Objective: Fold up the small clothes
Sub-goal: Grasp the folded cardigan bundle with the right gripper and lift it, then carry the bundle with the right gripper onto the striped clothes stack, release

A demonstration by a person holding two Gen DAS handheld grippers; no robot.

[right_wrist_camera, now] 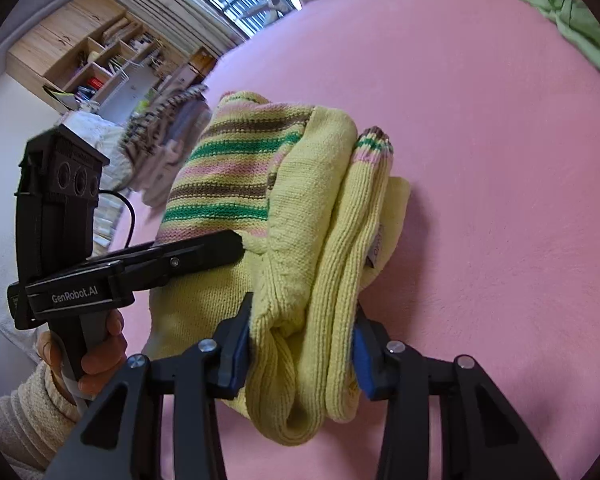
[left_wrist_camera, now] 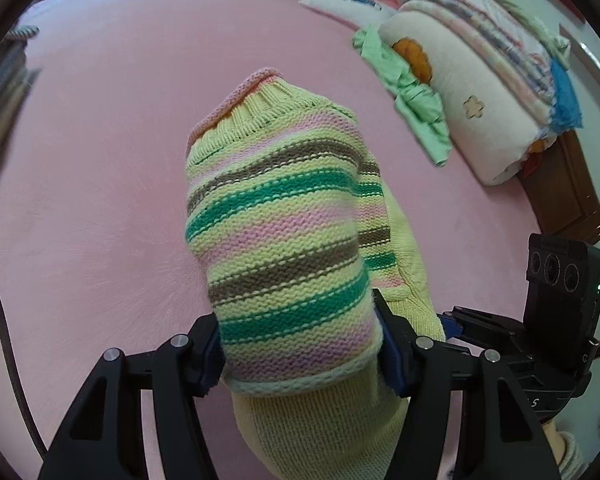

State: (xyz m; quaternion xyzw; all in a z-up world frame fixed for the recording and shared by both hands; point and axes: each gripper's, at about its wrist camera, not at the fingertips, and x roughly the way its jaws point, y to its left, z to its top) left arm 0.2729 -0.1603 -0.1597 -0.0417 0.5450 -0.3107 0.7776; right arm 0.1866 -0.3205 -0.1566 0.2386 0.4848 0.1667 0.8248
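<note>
Right now you are gripping the folded knit sweater (left_wrist_camera: 284,240) with both the left hand-held gripper (left_wrist_camera: 300,354) and the right hand-held gripper (right_wrist_camera: 302,354); uneven pulling is risking the layers slipping apart over the bed (left_wrist_camera: 100,120).

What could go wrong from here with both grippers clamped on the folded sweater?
1. The left gripper pinches a thick striped bundle of the sweater; inner layers may slide out and undo the fold.
2. The right gripper holds bunched yellow layers, and the sleeve lies loose on top, so it could flop off.
3. Both grippers sit close together; pulling apart might stretch or unfold the knit above the pink bedsheet.
</note>
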